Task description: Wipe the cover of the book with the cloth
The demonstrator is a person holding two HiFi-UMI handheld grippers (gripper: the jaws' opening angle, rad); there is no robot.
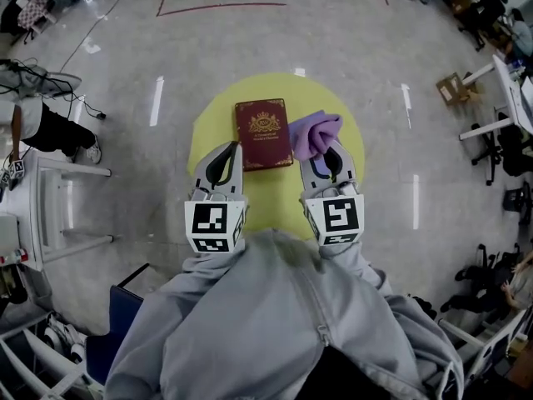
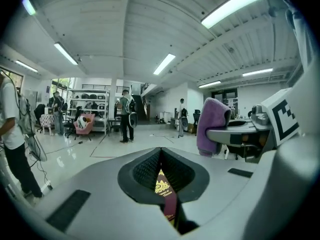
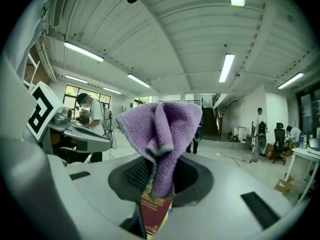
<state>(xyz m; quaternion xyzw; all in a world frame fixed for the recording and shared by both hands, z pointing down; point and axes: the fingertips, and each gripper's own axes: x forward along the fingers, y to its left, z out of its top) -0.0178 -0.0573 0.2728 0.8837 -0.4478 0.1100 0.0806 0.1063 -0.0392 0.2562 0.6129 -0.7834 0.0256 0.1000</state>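
Head view: the book point(image 1: 263, 133) lay flat mid-counter point(image 1: 212, 119), with the cloth point(image 1: 315, 133) bunched at its 3 o'clock, touching its edge. The left gripper point(image 1: 231, 148) sat at the book's 7 o'clock and the right gripper point(image 1: 329, 152) at 5 o'clock.

Left gripper view: the fingers were together and empty, with a sliver of book point(image 2: 163, 186) below.

Right gripper view: the fingers were clamped on the cloth point(image 3: 160, 134), above the book point(image 3: 152, 211).

Wiping looked about to start. The next move called for pressing the cloth down and sweeping toward 9 o'clock.
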